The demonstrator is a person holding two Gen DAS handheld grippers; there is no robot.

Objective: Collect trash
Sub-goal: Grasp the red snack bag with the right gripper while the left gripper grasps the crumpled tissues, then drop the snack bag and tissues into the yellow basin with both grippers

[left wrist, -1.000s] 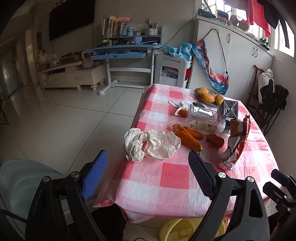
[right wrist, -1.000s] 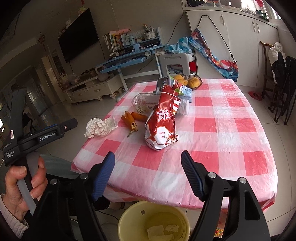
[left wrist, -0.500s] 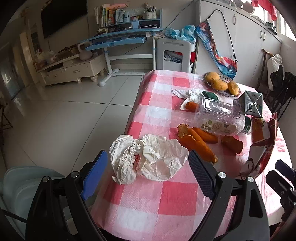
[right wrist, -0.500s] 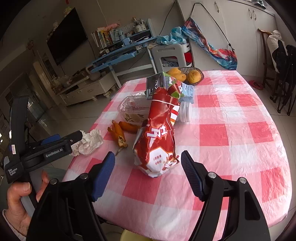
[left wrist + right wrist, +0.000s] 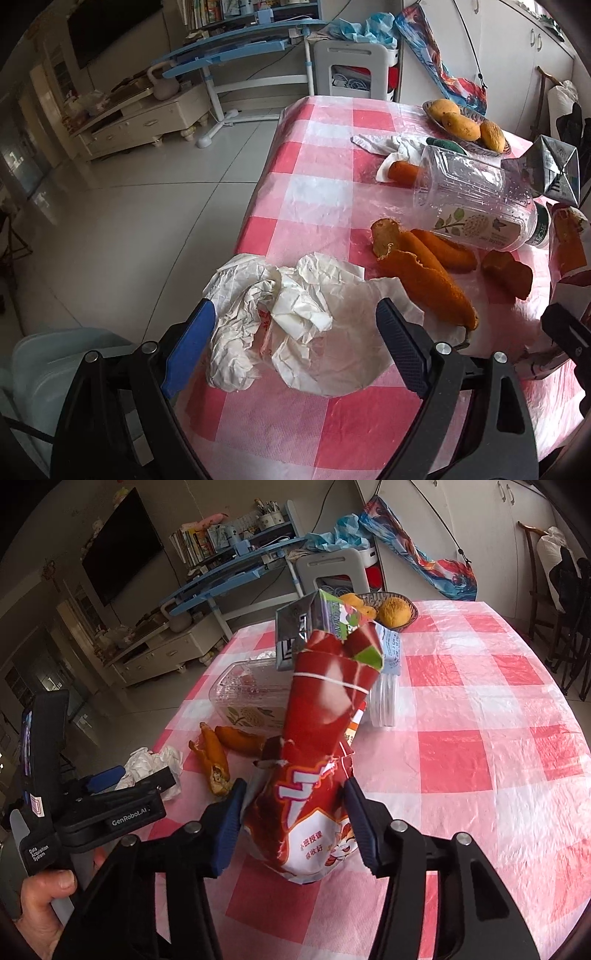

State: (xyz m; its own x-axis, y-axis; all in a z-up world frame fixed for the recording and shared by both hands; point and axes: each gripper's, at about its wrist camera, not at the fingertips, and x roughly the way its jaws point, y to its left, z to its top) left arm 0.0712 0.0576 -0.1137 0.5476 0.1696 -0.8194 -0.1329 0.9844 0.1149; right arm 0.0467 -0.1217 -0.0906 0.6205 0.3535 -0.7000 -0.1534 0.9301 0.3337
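Your left gripper [image 5: 295,336] gapes wide around the crumpled paper [image 5: 295,325] at the table's [image 5: 317,181] near-left edge. Your right gripper [image 5: 293,819] brackets the red snack bag [image 5: 317,760], seemingly touching, not squeezing.

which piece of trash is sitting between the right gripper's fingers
The red snack bag. It stands between the right gripper's open fingers, while the crumpled paper lies between the left gripper's fingers.

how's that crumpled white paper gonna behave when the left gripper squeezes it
The crumpled white paper probably crushes easily, since it is thin and creased all over. It looks light, so the open left gripper may drag it over the glossy tablecloth before gripping. Loose flaps could trail.
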